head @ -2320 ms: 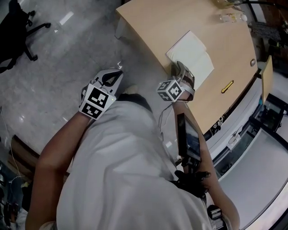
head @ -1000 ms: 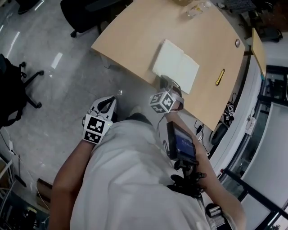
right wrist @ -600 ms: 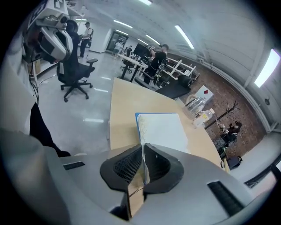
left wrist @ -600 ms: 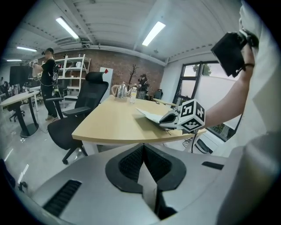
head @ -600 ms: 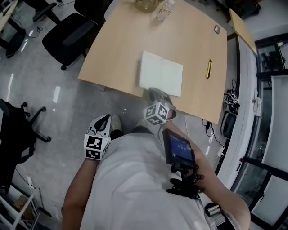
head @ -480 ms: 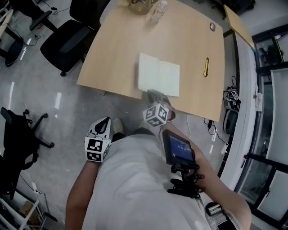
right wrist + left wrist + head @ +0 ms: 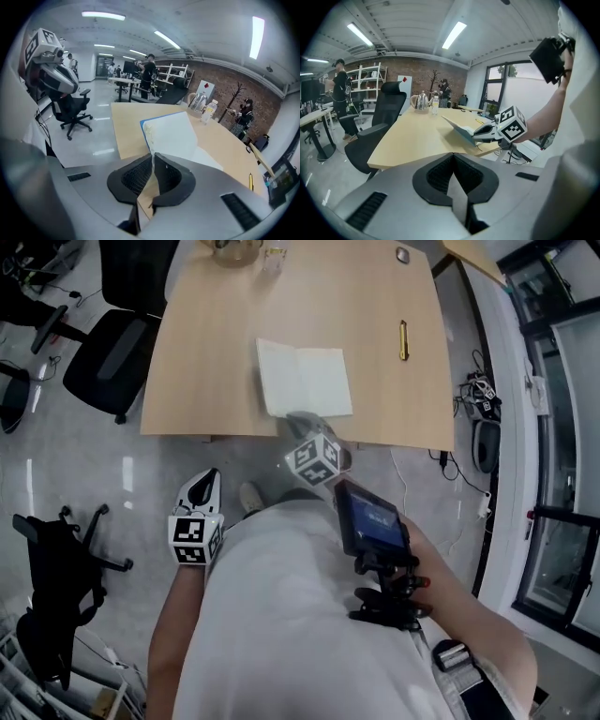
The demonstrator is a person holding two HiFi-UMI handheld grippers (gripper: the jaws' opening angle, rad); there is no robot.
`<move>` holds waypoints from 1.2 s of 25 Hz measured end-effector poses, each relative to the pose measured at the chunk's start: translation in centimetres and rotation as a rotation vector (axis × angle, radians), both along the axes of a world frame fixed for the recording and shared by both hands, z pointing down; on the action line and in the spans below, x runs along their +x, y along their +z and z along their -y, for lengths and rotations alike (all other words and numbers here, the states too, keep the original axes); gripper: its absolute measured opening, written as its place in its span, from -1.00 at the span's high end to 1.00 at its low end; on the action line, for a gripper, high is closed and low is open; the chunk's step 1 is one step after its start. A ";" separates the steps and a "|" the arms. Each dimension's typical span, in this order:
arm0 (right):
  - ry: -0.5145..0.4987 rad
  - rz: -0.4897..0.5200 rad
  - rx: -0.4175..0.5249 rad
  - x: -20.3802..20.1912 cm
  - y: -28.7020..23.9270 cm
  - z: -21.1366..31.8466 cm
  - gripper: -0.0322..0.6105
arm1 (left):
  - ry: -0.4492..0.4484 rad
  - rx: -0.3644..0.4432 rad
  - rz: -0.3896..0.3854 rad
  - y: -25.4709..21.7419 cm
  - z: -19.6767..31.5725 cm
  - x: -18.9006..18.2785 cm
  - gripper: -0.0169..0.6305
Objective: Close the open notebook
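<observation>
The open notebook (image 7: 305, 381) lies on the counter (image 7: 216, 352) just ahead of the right claw (image 7: 302, 420), long axis crosswise and spine pointing away. That claw pinches the notebook's raised left half. The left claw (image 7: 452, 159) is pressed together and empty.

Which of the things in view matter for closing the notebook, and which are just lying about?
In the job:
notebook, one leaf lifted
right gripper, shut on that leaf's edge
table under it

Lying about:
yellow pen
kettle and bottle at the table's far end
office chair
left gripper, shut, empty, off the table
</observation>
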State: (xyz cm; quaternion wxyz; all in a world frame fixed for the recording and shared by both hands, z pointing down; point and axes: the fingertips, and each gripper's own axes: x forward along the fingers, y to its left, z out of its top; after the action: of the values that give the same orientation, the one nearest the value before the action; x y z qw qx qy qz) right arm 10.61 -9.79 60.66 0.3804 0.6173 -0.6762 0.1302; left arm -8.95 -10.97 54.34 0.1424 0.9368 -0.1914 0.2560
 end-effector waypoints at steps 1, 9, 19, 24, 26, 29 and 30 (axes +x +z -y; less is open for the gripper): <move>0.000 0.016 0.007 0.0 -0.2 0.3 0.81 | 0.003 0.005 0.000 -0.2 0.2 0.3 0.93; 0.141 0.277 0.050 1.5 -1.7 -1.8 0.82 | 0.104 0.023 0.009 -1.6 -1.2 4.3 0.93; 0.341 0.619 0.141 5.0 -1.9 -4.5 0.82 | 0.208 0.068 0.025 -3.4 -2.6 9.7 0.93; 0.433 0.715 0.176 6.9 -1.5 -5.9 0.84 | 0.260 0.090 0.036 -3.8 -3.6 11.7 0.93; 0.456 0.738 0.175 7.4 -1.1 -6.3 0.84 | 0.267 0.092 0.041 -3.9 -3.8 12.2 0.93; 0.498 0.774 0.173 8.1 -0.4 -7.0 0.84 | 0.267 0.092 0.049 -4.0 -4.1 12.7 0.93; 0.520 0.794 0.172 8.4 -0.1 -7.2 0.84 | 0.267 0.092 0.053 -4.0 -4.2 12.8 0.93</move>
State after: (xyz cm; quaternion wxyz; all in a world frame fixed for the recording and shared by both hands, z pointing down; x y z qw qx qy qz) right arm 19.04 -2.61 60.53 -0.0049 0.6977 -0.6007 0.3904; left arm 3.86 -6.75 50.37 0.0589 0.9523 -0.0802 0.2885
